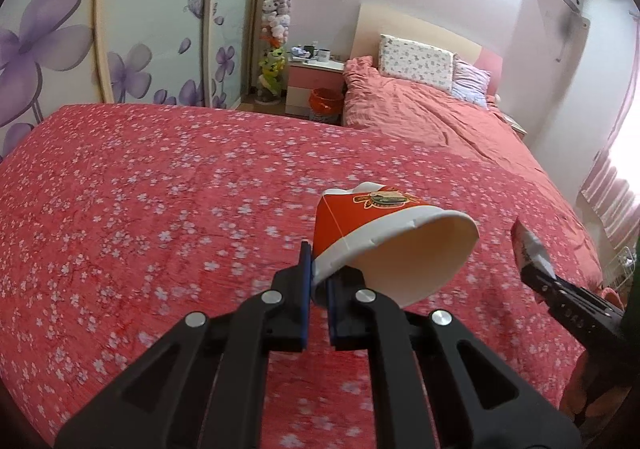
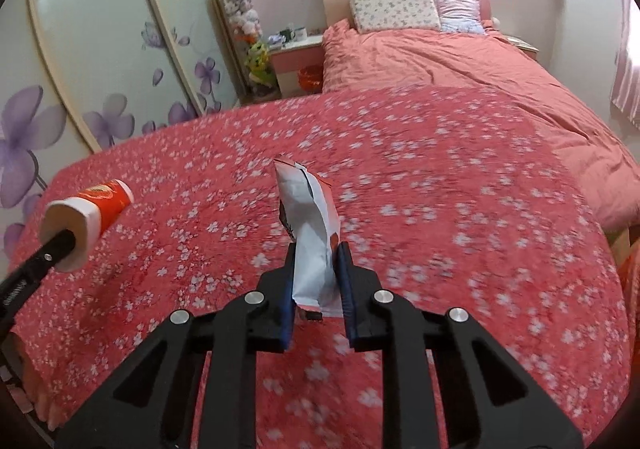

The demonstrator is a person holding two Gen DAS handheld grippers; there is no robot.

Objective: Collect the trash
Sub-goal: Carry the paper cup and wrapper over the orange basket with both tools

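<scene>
We hold 2 pieces of trash above the bed, which is covered by a red spread printed with small white blossoms. Our left gripper has its fingers pinching the rim of a red and white paper cup; the cup is tipped on its side, its open mouth turned toward the camera and its base pointing away. In the right wrist view the same cup hangs at the far left, clear of the spread. Our right gripper has its fingers pressing on both sides of a crumpled white snack wrapper, which stands upright between them with its torn top above the tips. Beyond the spread lie a pink duvet, 2 pillows at the headboard, and a small red bin beside the nightstand.
</scene>
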